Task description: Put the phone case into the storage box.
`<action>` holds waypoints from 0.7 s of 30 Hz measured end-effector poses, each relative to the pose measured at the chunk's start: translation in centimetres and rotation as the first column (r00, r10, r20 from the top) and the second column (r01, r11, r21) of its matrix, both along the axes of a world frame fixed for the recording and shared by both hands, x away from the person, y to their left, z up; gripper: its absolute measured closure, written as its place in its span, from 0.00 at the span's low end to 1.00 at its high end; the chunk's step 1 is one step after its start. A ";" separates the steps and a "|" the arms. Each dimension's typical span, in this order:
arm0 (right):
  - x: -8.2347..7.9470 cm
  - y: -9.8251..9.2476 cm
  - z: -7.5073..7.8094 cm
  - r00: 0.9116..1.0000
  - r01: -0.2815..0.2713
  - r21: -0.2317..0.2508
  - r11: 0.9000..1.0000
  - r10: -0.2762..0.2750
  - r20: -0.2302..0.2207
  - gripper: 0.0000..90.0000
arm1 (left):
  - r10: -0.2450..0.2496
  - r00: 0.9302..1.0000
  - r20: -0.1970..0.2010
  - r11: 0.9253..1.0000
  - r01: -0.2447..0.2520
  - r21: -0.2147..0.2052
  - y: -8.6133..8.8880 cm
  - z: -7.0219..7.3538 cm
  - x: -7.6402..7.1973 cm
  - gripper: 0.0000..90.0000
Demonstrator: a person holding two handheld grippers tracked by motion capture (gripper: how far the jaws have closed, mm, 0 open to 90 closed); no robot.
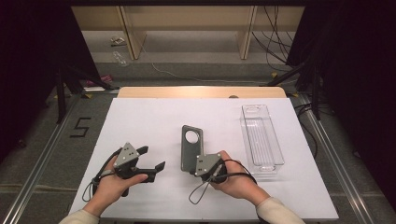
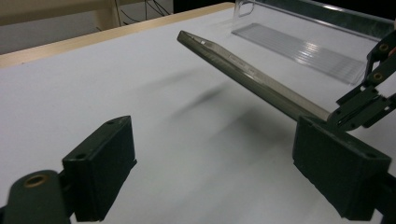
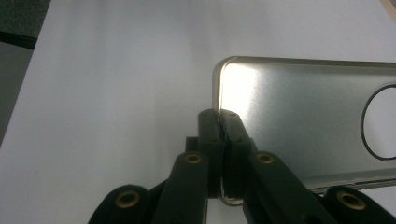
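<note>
My right gripper [image 1: 198, 163] clamped on phone case [image 1: 191, 145] bottom edge, lifting it tilted off desk [image 1: 154, 116], left of clear tray [image 1: 261, 135]. Left gripper [image 1: 152, 163] open, empty, ready to assist.

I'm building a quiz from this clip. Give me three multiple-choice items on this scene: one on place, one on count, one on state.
1. Where is the clear tray?
A. right of the phone case
B. under the left gripper
C. on the floor

2. How many round holes does the phone case have?
A. none
B. one
C. three

3. How does the right gripper stand?
A. wide open
B. lying unheld on the table
C. shut on the phone case

Key: 1 A, it lies toward the table's right edge; 2 B, one hole near its far end; 3 C, jaws pinch the case's edge.
</note>
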State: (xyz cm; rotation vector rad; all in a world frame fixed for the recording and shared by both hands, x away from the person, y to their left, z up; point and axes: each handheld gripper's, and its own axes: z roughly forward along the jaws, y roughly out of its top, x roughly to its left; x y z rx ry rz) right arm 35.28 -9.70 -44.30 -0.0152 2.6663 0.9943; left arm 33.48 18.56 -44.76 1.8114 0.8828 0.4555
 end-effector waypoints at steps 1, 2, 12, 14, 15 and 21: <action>-0.1 0.0 0.0 1.000 0.000 0.002 1.000 0.000 -0.001 0.99 | -0.003 1.000 -0.001 1.000 0.003 -0.006 -0.1 0.2 0.0 0.14; -0.2 0.0 0.1 1.000 0.000 0.006 1.000 0.000 0.001 0.99 | -0.007 1.000 -0.001 1.000 0.007 -0.008 -0.2 0.3 0.1 0.15; -1.0 -0.4 0.1 1.000 0.001 0.017 1.000 -0.001 0.006 0.99 | 0.010 1.000 -0.021 1.000 -0.009 0.010 -1.9 2.0 2.3 0.15; -1.1 -0.4 0.1 1.000 0.002 0.018 1.000 -0.002 0.007 0.99 | 0.011 1.000 -0.026 1.000 -0.011 0.011 -2.2 2.2 2.7 0.15; -1.2 -0.4 0.1 1.000 0.002 0.015 1.000 -0.002 0.007 0.99 | 0.014 0.999 -0.029 1.000 -0.014 0.012 -2.4 2.3 2.8 0.15; -1.4 -0.3 0.0 1.000 -0.003 0.019 1.000 0.003 0.018 0.99 | 0.009 0.999 -0.047 1.000 -0.010 -0.009 -3.4 3.2 3.9 0.16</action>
